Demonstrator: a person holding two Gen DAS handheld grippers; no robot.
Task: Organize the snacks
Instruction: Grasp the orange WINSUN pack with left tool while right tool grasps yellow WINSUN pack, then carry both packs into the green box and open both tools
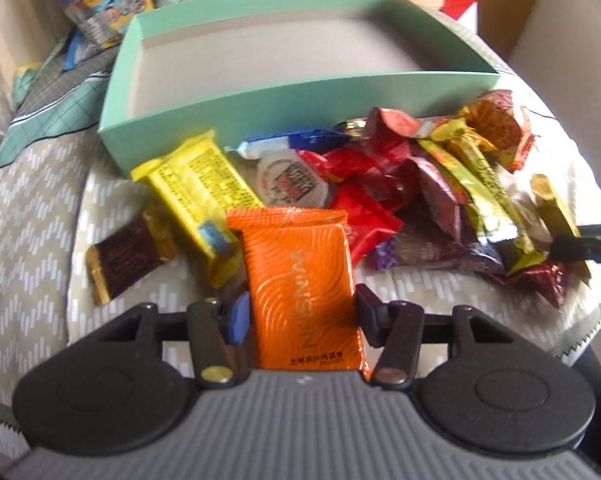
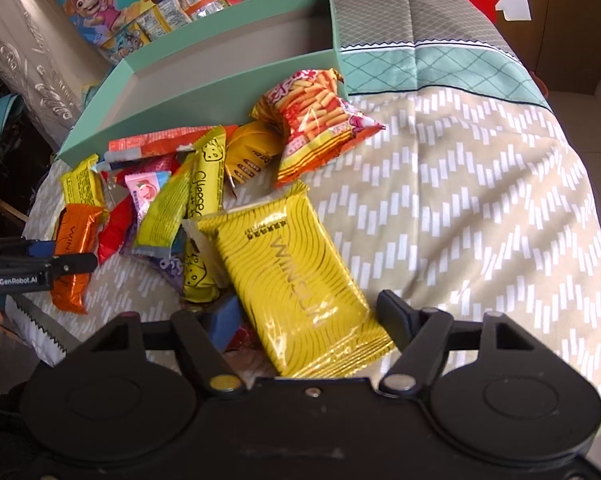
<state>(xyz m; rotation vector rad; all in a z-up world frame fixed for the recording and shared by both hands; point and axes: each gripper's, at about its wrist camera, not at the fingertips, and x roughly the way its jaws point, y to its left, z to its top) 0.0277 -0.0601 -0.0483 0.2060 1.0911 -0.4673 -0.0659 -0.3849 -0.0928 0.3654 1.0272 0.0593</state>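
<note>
Snacks in a loose heap (image 1: 400, 184) on the patterned cloth (image 2: 460, 208), pressed against the near wall of the mint-green box (image 1: 292, 96). Box open-topped and bare inside, its near rim just behind the pile, its far rim close to a cartoon-printed bag (image 2: 112, 8).

Nearest the box wall: yellow bar (image 1: 196, 188), round white cup lid (image 1: 292, 182), blue-and-white wrapper (image 1: 288, 142). Further out from the box: red wrappers (image 1: 364, 208), purple packet (image 1: 432, 248), cheese sticks (image 2: 208, 184), and a red-and-yellow fries bag (image 2: 316, 120) leaning on the box's right corner. Dark chocolate bar (image 1: 128, 252) lying apart at the pile's left edge.

Orange packet (image 1: 304, 280) at the pile's near edge, gripped between the pads of the left gripper (image 1: 300, 312), jaws clenched against both long sides. Seen from the right wrist, same packet (image 2: 74, 248) pinched, its far end resting on the cloth.

Yellow packet (image 2: 296, 276) on the pile's near right edge, lying between the fingers of the right gripper (image 2: 308, 320); jaws spread wider than the packet, a gap showing at the right finger, the blue pad at or near its left edge.

Right of the box and pile: wide stretch of bare cloth out to its rounded edge. Left of the box: crowded, a silver embossed roll (image 2: 32, 60) close by.
</note>
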